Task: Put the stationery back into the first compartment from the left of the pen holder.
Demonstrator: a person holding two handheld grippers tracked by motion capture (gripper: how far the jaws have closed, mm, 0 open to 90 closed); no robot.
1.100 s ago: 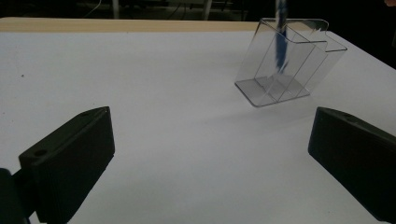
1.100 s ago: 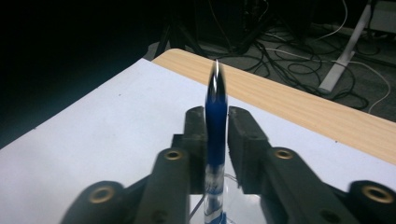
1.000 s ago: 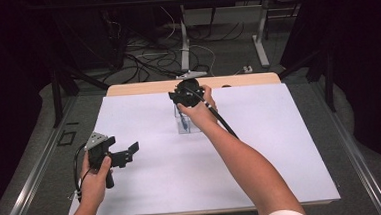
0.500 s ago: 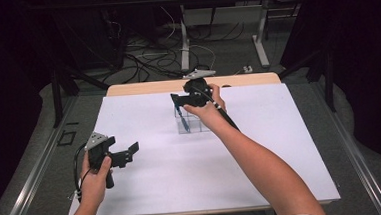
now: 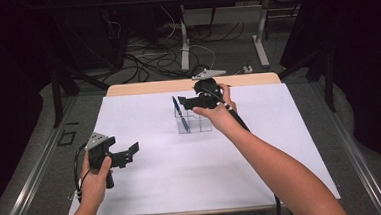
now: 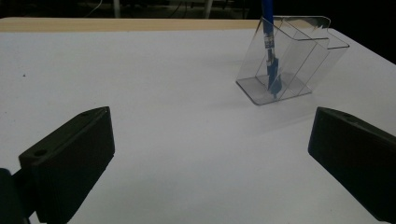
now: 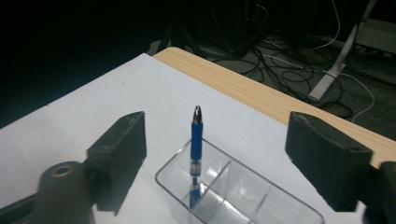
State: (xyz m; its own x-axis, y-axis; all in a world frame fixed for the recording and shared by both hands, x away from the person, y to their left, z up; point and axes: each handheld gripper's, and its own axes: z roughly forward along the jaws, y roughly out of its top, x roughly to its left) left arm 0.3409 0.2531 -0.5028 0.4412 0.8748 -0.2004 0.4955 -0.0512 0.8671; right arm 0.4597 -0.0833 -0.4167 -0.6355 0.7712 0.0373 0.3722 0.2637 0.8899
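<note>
High view first: the white table [image 5: 193, 187] takes up most of the scene, with a strip of bare wood along its far edge and cables on the floor beyond. Near the far middle stands a clear plastic organiser [image 5: 194, 123] with dividers inside, and the right gripper [image 5: 184, 101] hovers just above and beside it, jaws spread wide and gripping nothing. The left gripper [image 5: 131, 152] hangs low over the near left of the table, well apart from the organiser, its jaws also wide apart and empty.

Right gripper view looks down between the two black jaws at the organiser [image 7: 238, 198]. A blue pen [image 7: 196, 140] stands in the end compartment, leaning slightly, silver tip up; the neighbouring compartments look empty. The pen rises between the open jaws without touching either.

Left gripper view shows the organiser [image 6: 299, 60] from the side, the pen [image 6: 270, 51] resting against its wall.

My guess at the risk: the organiser is light and unanchored, so a jaw catching its rim could tip or slide it. The pen is thin and only leaning, so a careless brush of a jaw could knock it over or drag it back out. The left gripper is too far off to steady anything.
</note>
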